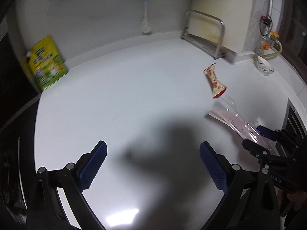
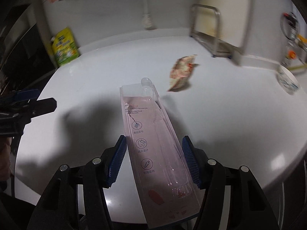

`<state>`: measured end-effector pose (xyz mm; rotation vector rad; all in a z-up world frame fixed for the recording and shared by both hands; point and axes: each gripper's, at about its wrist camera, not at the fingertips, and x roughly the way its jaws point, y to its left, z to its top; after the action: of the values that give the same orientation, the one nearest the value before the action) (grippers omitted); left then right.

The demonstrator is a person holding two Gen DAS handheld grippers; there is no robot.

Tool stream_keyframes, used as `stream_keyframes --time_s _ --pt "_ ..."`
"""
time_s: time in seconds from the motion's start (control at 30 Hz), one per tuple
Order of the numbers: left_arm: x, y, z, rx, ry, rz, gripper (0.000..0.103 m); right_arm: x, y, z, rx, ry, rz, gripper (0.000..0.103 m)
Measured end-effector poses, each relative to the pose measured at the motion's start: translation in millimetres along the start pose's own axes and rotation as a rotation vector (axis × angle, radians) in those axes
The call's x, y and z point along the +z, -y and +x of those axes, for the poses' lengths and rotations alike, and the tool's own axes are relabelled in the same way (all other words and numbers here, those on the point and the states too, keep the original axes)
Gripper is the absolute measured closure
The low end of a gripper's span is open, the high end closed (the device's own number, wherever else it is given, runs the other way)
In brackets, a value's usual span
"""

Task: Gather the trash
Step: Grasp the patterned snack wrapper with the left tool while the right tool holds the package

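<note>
My right gripper (image 2: 154, 160) is shut on a long pink and clear toothbrush package (image 2: 153, 134), held above the white counter (image 2: 230, 115). The package also shows in the left wrist view (image 1: 236, 122) at the right, with the right gripper (image 1: 259, 140) on it. A crumpled red and cream snack wrapper (image 2: 182, 72) lies on the counter beyond the package; it also shows in the left wrist view (image 1: 214, 80). My left gripper (image 1: 153, 164) is open and empty over the counter's near part; it also shows at the left edge of the right wrist view (image 2: 32, 101).
A yellow-green refill pouch (image 1: 47, 63) leans at the back left wall. A metal rack (image 1: 205, 36) stands at the back. A small patterned bowl (image 1: 263, 67) sits at the back right by gas pipes. A brush with a blue top (image 1: 144, 13) hangs on the wall.
</note>
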<state>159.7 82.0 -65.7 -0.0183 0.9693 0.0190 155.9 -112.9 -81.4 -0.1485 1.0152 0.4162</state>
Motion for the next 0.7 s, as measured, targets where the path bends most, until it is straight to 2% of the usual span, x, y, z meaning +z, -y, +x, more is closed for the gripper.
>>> stream_keyframes --time_s 0.23,0.37,0.53,0.7 --pt "47.2 43.3 37.8 -0.095 0.035 0.117 0.008 -13.1 42.8 -23.0 -0.163 0.035 0.197 0.045" --pt "76.0 66.9 62.9 -0.128 0.055 0.145 0.008 -18.5 63.9 -28.0 -0.239 0.044 0.291 0.045" --pt "105.8 98.9 96.5 -0.169 0.055 0.17 0.007 -15.6 77.2 -27.0 -0.301 0.063 0.362 0.045" --pt "119.4 125.9 130.0 -0.166 0.021 0.209 0.007 -13.7 85.7 -30.9 -0.327 0.094 0.44 0.045"
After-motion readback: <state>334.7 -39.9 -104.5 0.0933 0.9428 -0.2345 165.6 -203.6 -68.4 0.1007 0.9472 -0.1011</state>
